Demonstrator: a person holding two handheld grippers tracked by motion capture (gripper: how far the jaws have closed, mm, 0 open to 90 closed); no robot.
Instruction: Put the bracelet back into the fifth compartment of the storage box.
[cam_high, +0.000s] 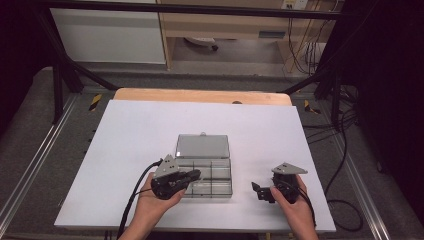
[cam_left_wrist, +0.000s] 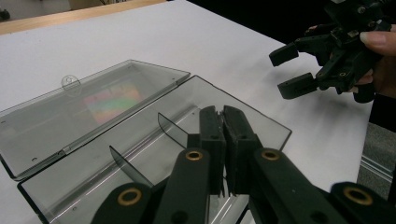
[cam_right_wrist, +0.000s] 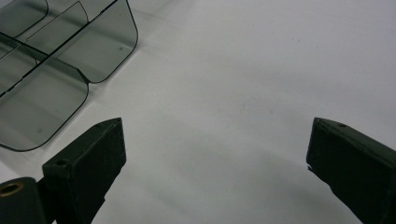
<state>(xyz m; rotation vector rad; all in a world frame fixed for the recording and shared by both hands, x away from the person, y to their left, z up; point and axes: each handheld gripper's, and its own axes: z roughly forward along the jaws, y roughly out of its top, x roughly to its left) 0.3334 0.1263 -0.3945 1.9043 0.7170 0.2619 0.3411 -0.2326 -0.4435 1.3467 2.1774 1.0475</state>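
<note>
Lying open near the middle of the white table (cam_high: 150, 130): a smoky clear plastic compartment box (cam_high: 215, 181), lid (cam_high: 203, 146) folded flat on the box's far side, dividers (cam_left_wrist: 170, 130) standing in the tray, every visible compartment looking empty. Hovering over the box's near-left part: the left gripper (cam_left_wrist: 223, 114), jaws pressed together, seeming to be pinching the top edge of one thin divider, though contact is hard to confirm from the left gripper view. Waiting just off the box's right side, apart from it: the right gripper (cam_high: 259, 190), jaws spread wide, holding nothing, pointing back toward the box over bare table; seen again in the left gripper view as the right gripper (cam_left_wrist: 292, 70) beyond the box's far corner. Peeking out behind the table's far edge, well beyond the box: a strip of wooden board (cam_high: 200, 95). Judging progress: opening looking done, lid already back; work on the divider appearing to be in hand, probably pulling or seating it; filling or closing not yet started, with nothing near the box to load.
</note>
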